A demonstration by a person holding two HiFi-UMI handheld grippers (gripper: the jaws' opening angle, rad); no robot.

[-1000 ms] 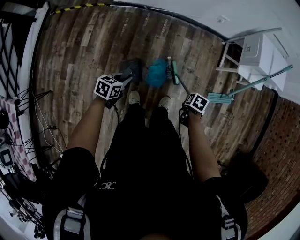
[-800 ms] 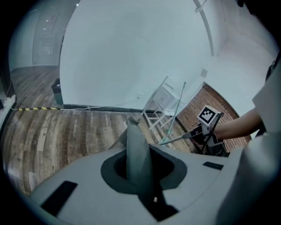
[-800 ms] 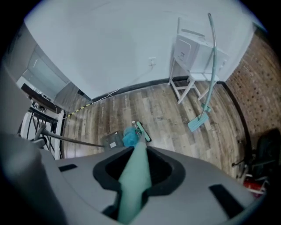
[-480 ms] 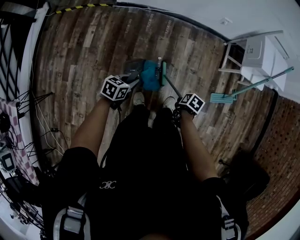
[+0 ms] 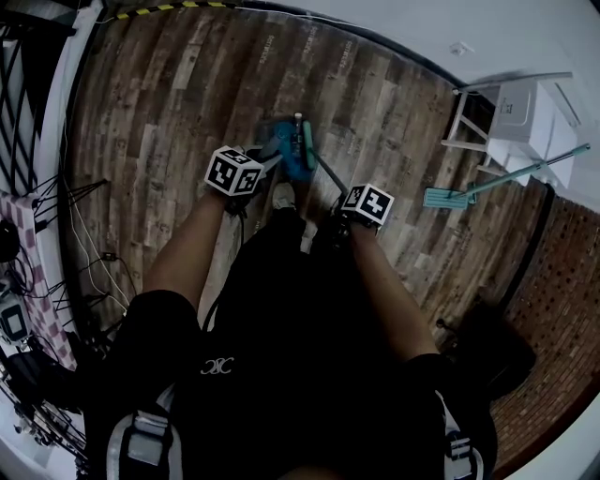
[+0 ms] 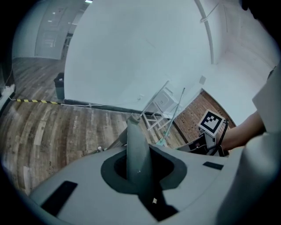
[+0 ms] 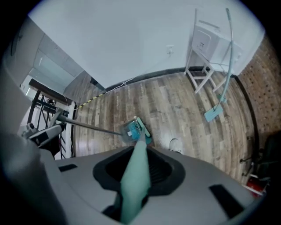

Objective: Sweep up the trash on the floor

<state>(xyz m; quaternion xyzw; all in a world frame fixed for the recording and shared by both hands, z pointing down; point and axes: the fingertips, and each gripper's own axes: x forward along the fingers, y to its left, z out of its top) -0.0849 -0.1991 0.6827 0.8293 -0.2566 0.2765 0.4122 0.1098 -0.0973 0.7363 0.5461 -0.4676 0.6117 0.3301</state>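
- A wood-plank floor (image 5: 169, 112) runs up to a white wall (image 7: 131, 39); a brick wall (image 5: 562, 309) fills the lower right of the head view.
- A white stool (image 5: 511, 112) stands at the upper right, with a mop (image 5: 487, 183) leaning beside it, its teal head on the floor.
- Yellow-black tape (image 5: 159, 9) lies along the top edge, and cables (image 5: 80, 244) trail down the left side.
- The left gripper (image 6: 139, 176) has its jaws closed narrowly on the grey dustpan handle (image 6: 136, 145), which rises through the middle of its view.
- The right gripper (image 7: 134, 184) clamps the teal broom handle (image 7: 137, 169).
- The dustpan (image 7: 125, 131) sits on the floor at upper centre of the head view, just ahead of the person's shoes (image 5: 281, 195).
- The blue trash (image 5: 284, 157) lies at the pan, and the green broom head (image 5: 305, 145) touches its right side.
- Whether the trash is fully inside the pan cannot be told.
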